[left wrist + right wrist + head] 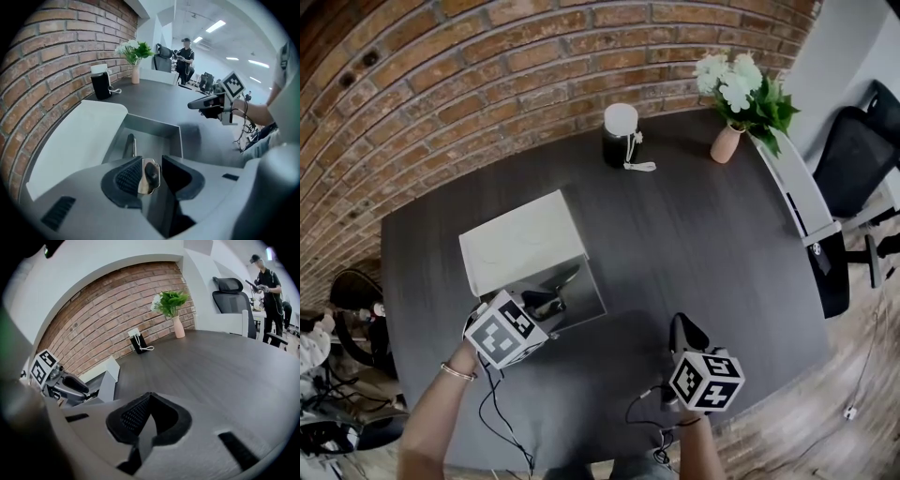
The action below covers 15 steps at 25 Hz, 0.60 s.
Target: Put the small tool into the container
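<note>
Forearm (441,412) reaching in, the left tongs (152,164) are pointing steeply down over the open grey box (154,126) on the table (694,216), spread, the small metal tool (149,177) leaning against one pad, while the right tongs (149,397) are hovering nearby, pressed together, empty.

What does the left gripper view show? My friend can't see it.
The left gripper holds its jaws apart above an open grey box, with a small shiny metal tool between them. The box's white lid lies open by a brick wall, and the right gripper hovers over the dark table beyond.
</note>
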Each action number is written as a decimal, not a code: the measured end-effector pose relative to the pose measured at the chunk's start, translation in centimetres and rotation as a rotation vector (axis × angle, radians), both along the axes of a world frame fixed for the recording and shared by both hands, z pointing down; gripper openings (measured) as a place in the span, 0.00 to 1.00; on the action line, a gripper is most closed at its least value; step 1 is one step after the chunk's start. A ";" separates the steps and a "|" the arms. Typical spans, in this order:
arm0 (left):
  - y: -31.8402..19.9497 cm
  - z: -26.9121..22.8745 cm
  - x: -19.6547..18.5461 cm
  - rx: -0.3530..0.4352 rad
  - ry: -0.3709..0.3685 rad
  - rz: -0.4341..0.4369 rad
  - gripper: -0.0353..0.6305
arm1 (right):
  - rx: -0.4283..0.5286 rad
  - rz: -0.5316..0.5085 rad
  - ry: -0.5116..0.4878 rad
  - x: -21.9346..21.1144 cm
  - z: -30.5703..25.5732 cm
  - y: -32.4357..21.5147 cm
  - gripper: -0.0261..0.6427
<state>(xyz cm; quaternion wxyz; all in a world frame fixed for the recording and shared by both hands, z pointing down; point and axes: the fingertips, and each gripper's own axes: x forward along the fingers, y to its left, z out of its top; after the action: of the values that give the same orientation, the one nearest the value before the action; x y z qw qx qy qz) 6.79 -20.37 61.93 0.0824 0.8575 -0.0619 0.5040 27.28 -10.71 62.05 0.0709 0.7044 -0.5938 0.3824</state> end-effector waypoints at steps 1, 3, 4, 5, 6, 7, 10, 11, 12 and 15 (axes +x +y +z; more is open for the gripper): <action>0.2 -0.3 0.0 -0.009 0.007 -0.003 0.24 | 0.001 -0.002 0.001 -0.1 -0.2 0.0 0.04; 0.3 -0.8 0.0 -0.010 0.014 -0.004 0.24 | 0.003 -0.006 0.004 -0.3 -0.6 0.1 0.04; 0.4 -1.1 -0.1 -0.004 0.019 -0.006 0.24 | 0.004 -0.008 0.004 -0.4 -0.9 0.1 0.04; 0.5 -1.4 -0.2 -0.001 0.025 -0.011 0.24 | 0.006 -0.012 0.004 -0.6 -1.2 0.2 0.04; 0.6 -1.9 -0.4 -0.001 0.035 -0.020 0.24 | 0.008 -0.016 0.005 -0.8 -1.4 0.3 0.04; 0.9 -2.3 -0.6 -0.004 0.048 -0.033 0.24 | 0.011 -0.021 0.006 -1.1 -1.8 0.3 0.04; 1.5 -4.1 -1.2 -0.006 0.104 -0.084 0.22 | 0.024 -0.044 0.019 -1.6 -2.9 0.0 0.04; 1.7 -4.8 -1.5 -0.004 0.125 -0.103 0.22 | 0.027 -0.052 0.024 -1.8 -3.4 -0.1 0.04; 2.0 -5.5 -1.8 -0.004 0.147 -0.121 0.21 | 0.030 -0.060 0.029 -2.1 -3.8 -0.1 0.04; 3.2 -7.7 -3.2 -0.010 0.207 -0.174 0.21 | 0.039 -0.087 0.044 -3.3 -5.2 -0.3 0.04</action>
<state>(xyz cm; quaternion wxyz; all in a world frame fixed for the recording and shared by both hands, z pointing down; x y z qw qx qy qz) 3.62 -17.20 54.19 0.1357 0.8960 -0.1247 0.4040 23.98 -10.96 56.87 0.0868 0.6875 -0.6295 0.3515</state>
